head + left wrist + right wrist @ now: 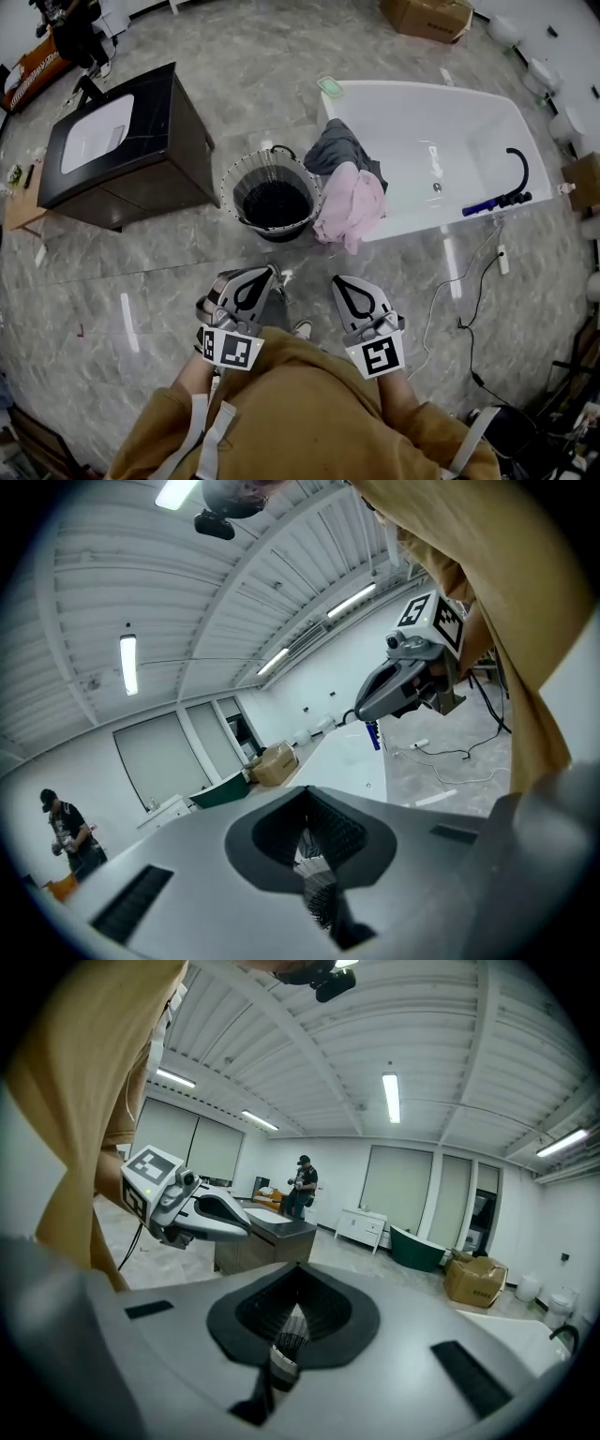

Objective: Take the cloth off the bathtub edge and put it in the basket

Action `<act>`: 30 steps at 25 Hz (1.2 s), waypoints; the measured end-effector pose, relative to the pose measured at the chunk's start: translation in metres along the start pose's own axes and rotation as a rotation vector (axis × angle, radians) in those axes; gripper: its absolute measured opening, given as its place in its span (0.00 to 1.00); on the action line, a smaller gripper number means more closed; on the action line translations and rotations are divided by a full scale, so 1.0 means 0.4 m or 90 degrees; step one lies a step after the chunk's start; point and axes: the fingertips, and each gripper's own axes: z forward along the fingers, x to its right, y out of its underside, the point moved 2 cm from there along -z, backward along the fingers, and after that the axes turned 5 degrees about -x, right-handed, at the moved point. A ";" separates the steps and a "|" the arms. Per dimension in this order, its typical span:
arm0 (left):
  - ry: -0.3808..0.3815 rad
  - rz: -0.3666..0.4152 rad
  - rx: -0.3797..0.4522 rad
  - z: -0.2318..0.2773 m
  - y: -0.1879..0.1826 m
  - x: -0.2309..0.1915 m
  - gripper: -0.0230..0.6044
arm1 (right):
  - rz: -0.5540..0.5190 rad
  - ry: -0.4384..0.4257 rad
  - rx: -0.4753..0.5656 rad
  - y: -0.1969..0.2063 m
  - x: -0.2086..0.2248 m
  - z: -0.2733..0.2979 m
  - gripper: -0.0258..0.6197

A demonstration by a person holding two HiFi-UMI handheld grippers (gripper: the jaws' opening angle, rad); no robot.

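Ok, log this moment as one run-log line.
stage: before pickup; pink cloth: on bathtub edge; basket: beside bathtub; left hand-held gripper: shut, empty; right hand-held gripper: shut, empty

One bathtub (403, 131); one basket (230, 183); two cloths on the tub's edge, a grey cloth (336, 145) and a pink cloth (352, 204); one dark cabinet (183, 141); one cardboard box (427, 17); two grippers, the left gripper (273, 271) and the right gripper (338, 279).
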 end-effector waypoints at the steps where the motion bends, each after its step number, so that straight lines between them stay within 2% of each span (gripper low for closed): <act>1: 0.002 -0.002 0.005 0.025 0.000 -0.023 0.05 | 0.002 0.000 -0.008 0.000 0.018 0.019 0.04; 10: 0.003 -0.067 0.029 0.253 0.101 -0.293 0.05 | -0.029 -0.012 -0.109 -0.022 0.175 0.263 0.04; 13: 0.026 -0.069 0.046 0.316 0.124 -0.350 0.05 | -0.038 0.005 -0.145 -0.019 0.221 0.331 0.04; 19: 0.072 -0.065 0.051 0.410 0.140 -0.394 0.05 | -0.014 0.054 -0.189 0.026 0.305 0.398 0.04; 24: 0.092 -0.087 0.039 0.478 0.126 -0.390 0.05 | 0.017 0.047 -0.208 0.099 0.359 0.438 0.04; 26: 0.091 -0.086 0.028 0.512 0.120 -0.376 0.05 | 0.024 0.046 -0.209 0.132 0.388 0.454 0.04; 30: 0.080 -0.115 0.015 0.555 0.097 -0.353 0.05 | 0.012 0.031 -0.232 0.216 0.448 0.476 0.04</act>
